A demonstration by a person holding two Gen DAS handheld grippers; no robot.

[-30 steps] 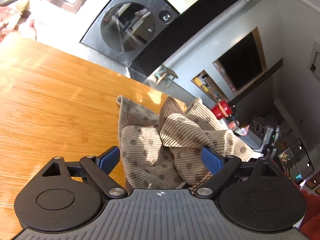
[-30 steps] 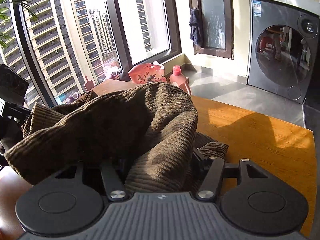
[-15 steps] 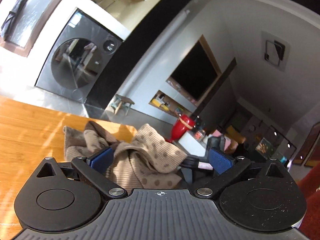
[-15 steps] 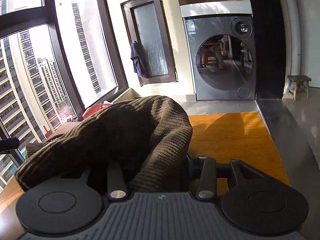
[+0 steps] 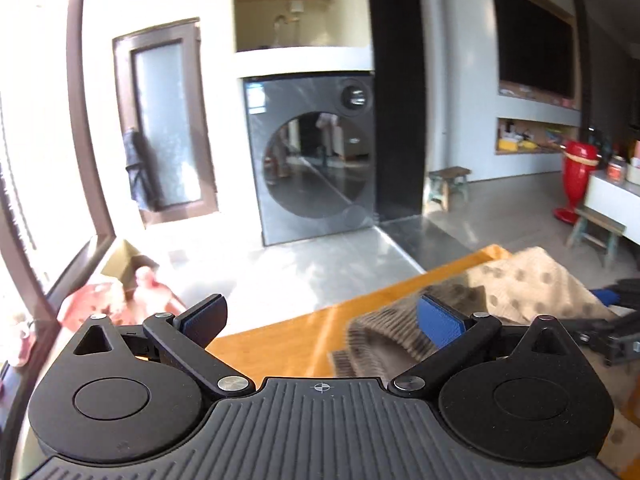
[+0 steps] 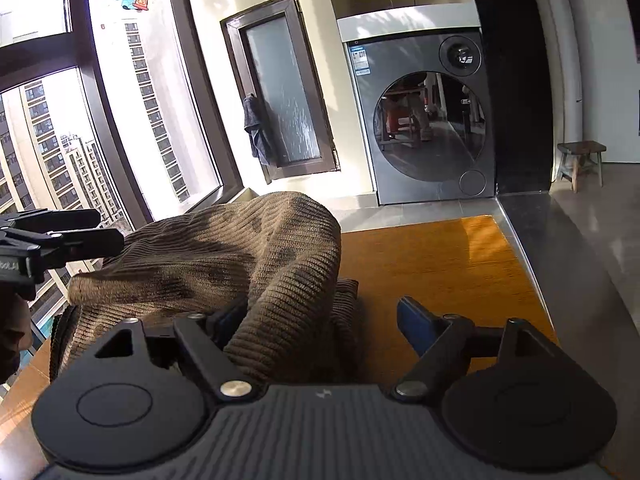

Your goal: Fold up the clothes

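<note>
- Left wrist view: left gripper (image 5: 322, 318) fingers spread wide, nothing between them. Brown dotted corduroy garment (image 5: 516, 288) bunched on the wooden table (image 5: 280, 344), off to the right, just behind the right-hand blue pad (image 5: 438, 320); touching or not, cannot tell. Washing machine (image 5: 316, 156) straight ahead on the far side of the floor.
- Right wrist view: right gripper (image 6: 320, 320) fingers released, wide apart. Garment (image 6: 224, 264) heaped on the table (image 6: 440, 264), draped over the left-hand finger (image 6: 230, 320); right-hand finger (image 6: 416, 320) bare, apart from cloth. Other gripper's dark linkage at left edge, at the garment's upper left. Washing machine (image 6: 424, 120) behind the table.
</note>
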